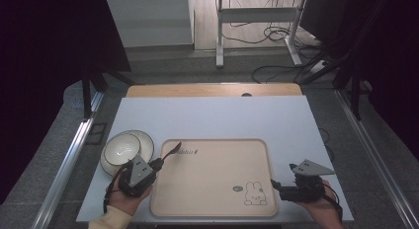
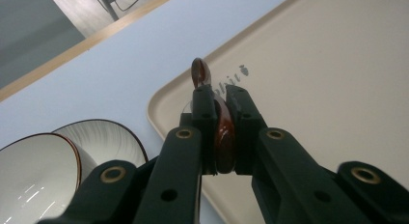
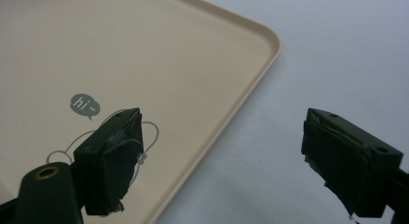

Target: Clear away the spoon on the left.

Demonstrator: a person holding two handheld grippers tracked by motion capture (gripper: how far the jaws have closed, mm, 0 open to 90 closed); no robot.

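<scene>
My left gripper [image 1: 159, 163] is shut on a dark reddish-brown spoon [image 1: 172, 149], which sticks out over the near-left corner of the beige tray [image 1: 212, 199]. In the left gripper view the spoon [image 2: 224, 137] is pinched between the jaws of the left gripper [image 2: 222, 96], its far end above the tray's rim [image 2: 159, 101]. My right gripper [image 1: 274, 183] hovers at the tray's right edge, open and holding nothing. In the right gripper view the right gripper [image 3: 222, 137] straddles the tray's rim [image 3: 226, 115], one jaw over the tray and one over the table.
A white bowl [image 1: 121, 149] sits on a white plate [image 1: 145, 140] left of the tray, right beside my left gripper; the bowl [image 2: 34, 171] and plate [image 2: 108, 137] also appear in the left gripper view. A rabbit drawing [image 1: 255, 193] marks the tray's near right. The pale table [image 1: 212, 118] stretches beyond.
</scene>
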